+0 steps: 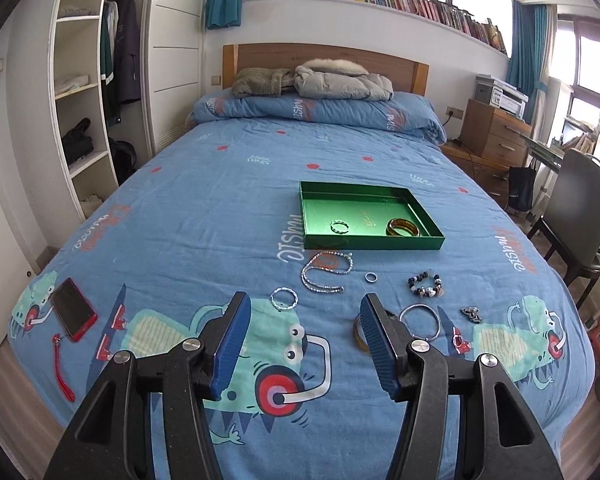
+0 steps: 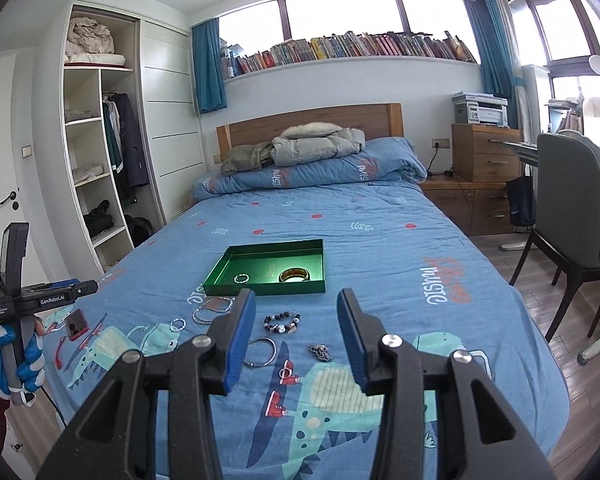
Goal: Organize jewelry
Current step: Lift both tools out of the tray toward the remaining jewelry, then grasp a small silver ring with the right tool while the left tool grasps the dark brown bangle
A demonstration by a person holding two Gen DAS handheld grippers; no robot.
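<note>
A green tray lies on the blue bedspread and holds a silver twisted ring and an amber bangle. In front of it lie a silver chain necklace, a small ring, a twisted silver bangle, a bead bracelet, a thin silver bangle, a dark chain piece and an amber bangle partly behind a finger. My left gripper and my right gripper are both open, empty, above the near bed.
A red phone with a red strap lies at the bed's left. Folded coats and a duvet sit by the headboard. A grey chair and wooden drawers stand right of the bed; a wardrobe stands left.
</note>
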